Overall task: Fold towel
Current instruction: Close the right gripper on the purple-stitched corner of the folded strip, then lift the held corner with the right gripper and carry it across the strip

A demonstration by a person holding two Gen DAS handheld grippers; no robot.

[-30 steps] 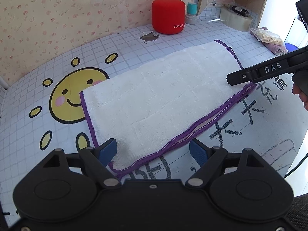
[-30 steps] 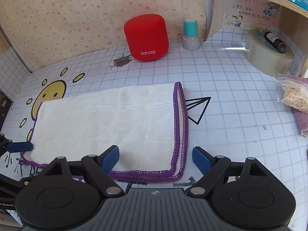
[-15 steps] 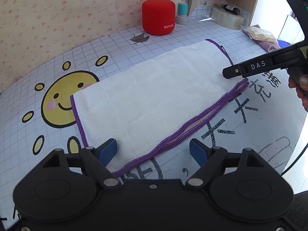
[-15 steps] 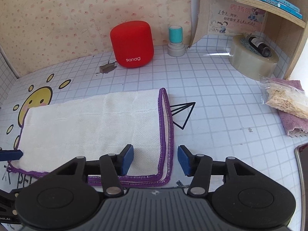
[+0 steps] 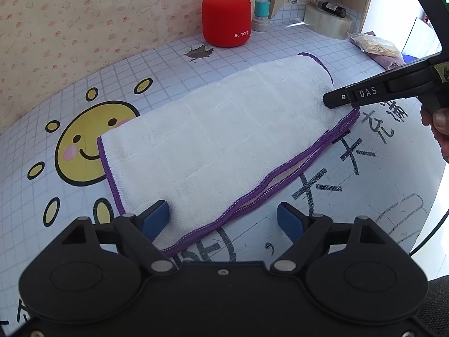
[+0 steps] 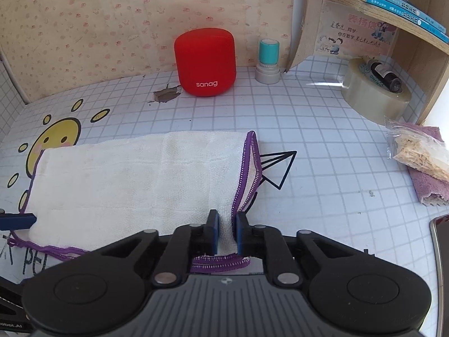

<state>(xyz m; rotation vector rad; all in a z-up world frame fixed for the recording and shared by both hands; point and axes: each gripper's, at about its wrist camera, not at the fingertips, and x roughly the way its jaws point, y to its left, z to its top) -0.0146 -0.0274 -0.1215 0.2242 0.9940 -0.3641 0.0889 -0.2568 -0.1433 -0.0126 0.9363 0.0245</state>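
Observation:
A white towel [image 5: 224,140] with purple stitched edges lies folded in half on the gridded tabletop. My left gripper [image 5: 223,220] is open over its near left corner, one blue pad on the cloth and the other beyond the hem. My right gripper [image 6: 226,230] is closing its jaws on the towel [image 6: 134,182] at the near right corner. Cloth is pinched between the blue pads and the right hem stands puckered. In the left wrist view the right gripper [image 5: 328,102] presses into that end. A left fingertip [image 6: 16,221] shows at the towel's far end.
A red speaker [image 6: 206,61] and a teal stamp [image 6: 268,60] stand against the back wall. A tape roll [image 6: 374,92] sits under the wooden shelf [image 6: 378,5]. A snack bag [image 6: 418,151] lies on a purple cloth at the right, and a dark phone edge [image 6: 440,241] is nearer.
The right gripper's jaws have closed from wide apart onto the towel's near right corner, bunching the hem upward. The left gripper stays open in the same spot.

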